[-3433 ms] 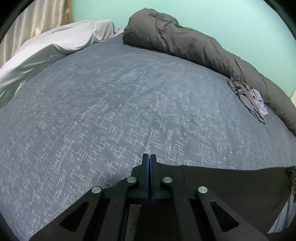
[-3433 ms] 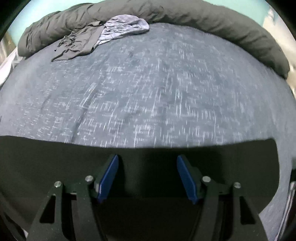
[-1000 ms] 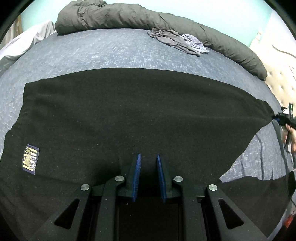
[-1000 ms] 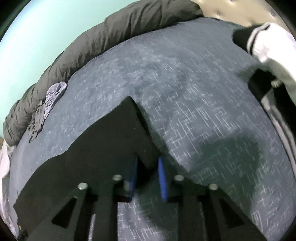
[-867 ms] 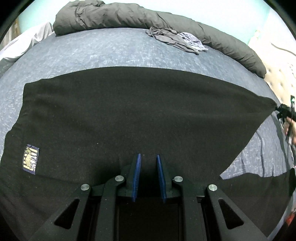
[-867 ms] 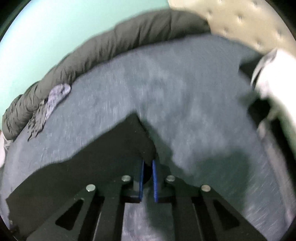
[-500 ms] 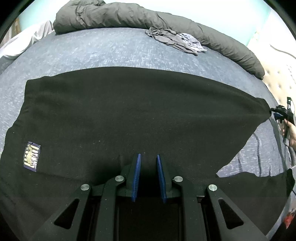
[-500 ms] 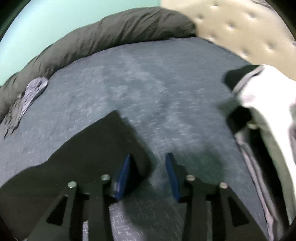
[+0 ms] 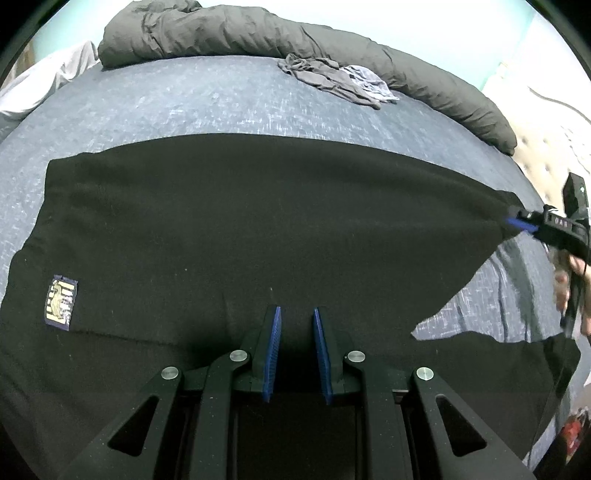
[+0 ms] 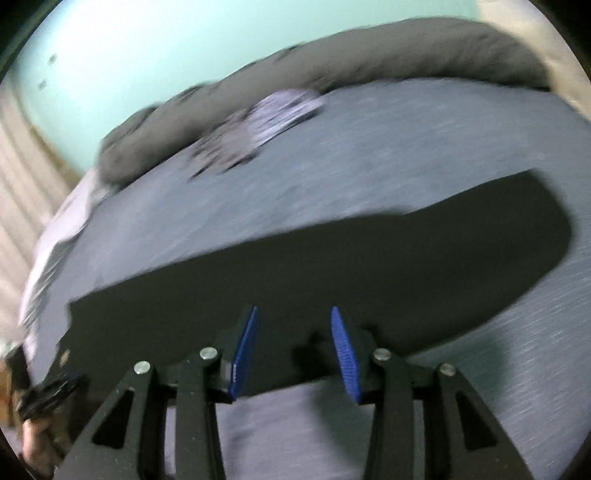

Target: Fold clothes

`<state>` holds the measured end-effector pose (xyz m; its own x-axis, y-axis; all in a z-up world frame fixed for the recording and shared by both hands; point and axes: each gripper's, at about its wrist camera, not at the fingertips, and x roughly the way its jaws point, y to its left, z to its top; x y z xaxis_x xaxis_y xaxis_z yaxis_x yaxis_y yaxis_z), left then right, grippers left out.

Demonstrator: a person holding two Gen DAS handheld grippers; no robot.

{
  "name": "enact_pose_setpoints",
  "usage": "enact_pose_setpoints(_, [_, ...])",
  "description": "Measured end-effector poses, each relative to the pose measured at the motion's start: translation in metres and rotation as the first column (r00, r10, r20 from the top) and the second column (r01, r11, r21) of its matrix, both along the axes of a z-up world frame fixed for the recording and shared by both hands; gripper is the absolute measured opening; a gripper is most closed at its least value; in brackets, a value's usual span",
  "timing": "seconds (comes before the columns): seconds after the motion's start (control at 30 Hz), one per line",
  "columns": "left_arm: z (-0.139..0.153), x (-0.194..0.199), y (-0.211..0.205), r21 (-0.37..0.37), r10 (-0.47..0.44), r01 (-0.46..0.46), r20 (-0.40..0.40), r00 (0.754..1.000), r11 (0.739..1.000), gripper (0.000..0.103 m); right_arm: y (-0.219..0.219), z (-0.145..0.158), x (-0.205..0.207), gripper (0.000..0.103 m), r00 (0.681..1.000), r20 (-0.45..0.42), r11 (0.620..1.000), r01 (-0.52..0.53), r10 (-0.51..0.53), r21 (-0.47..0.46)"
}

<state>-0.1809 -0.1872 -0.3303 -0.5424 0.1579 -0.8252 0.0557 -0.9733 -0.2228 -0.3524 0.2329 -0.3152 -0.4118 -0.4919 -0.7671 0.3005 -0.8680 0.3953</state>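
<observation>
A black garment [image 9: 258, 221] lies spread flat across the blue-grey bed [image 9: 166, 99], with a small yellow patch [image 9: 61, 300] at its left end. My left gripper [image 9: 296, 310] sits on its near edge; the pads stand a narrow gap apart with black cloth filling it. In the left wrist view my right gripper [image 9: 517, 221] is at the garment's far right corner. Its own blurred view shows my right gripper [image 10: 293, 310] open and holding nothing, over the near edge of the black garment [image 10: 332, 258].
A rolled grey duvet [image 9: 258, 29] runs along the far side of the bed. A heap of grey and lilac clothes [image 9: 332, 77] lies in front of it. A tufted headboard [image 9: 546, 147] is at the right. A person's hand [image 9: 572, 280] holds the right gripper.
The right gripper opened off the garment's right corner, which now lies on the bed, and its view swung left across the cloth. The left gripper kept still.
</observation>
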Motion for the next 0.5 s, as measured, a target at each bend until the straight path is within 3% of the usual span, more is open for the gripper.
enact_pose_setpoints(0.07, [0.002,0.002,-0.001,0.002,-0.004,0.004,-0.003,1.0,1.0,0.02,-0.033,-0.009,0.017,0.044,0.996,0.054,0.998,-0.068,0.069,-0.017])
enact_pose_setpoints(0.13, [0.004,0.004,-0.002,0.004,-0.007,0.007,-0.008,1.0,1.0,0.02,-0.054,-0.017,0.029,0.052,0.989,0.106,0.995,-0.097,0.099,-0.023])
enact_pose_setpoints(0.33, [0.007,0.011,-0.008,0.007,-0.008,0.008,-0.016,1.0,1.0,0.02,-0.064,-0.039,0.047,0.053,0.981,0.194,0.994,0.042,-0.021,-0.106])
enact_pose_setpoints(0.37, [0.007,0.012,-0.009,0.011,-0.006,0.006,-0.016,1.0,1.0,0.02,-0.062,-0.04,0.048,0.05,0.98,0.196,0.992,0.063,-0.041,-0.11])
enact_pose_setpoints(0.4, [0.007,0.013,-0.01,0.015,-0.004,0.004,-0.016,1.0,1.0,0.02,-0.061,-0.041,0.049,0.037,0.979,0.195,0.992,0.079,-0.058,-0.1])
enact_pose_setpoints(0.43, [0.007,0.013,-0.011,0.017,-0.003,0.003,-0.016,1.0,1.0,0.02,-0.061,-0.041,0.05,0.016,0.978,0.195,0.992,0.093,-0.075,-0.089])
enact_pose_setpoints(0.5, [0.007,0.014,-0.011,0.02,-0.002,0.002,-0.014,1.0,1.0,0.02,-0.057,-0.042,0.053,0.002,0.978,0.194,0.99,0.099,-0.079,-0.096])
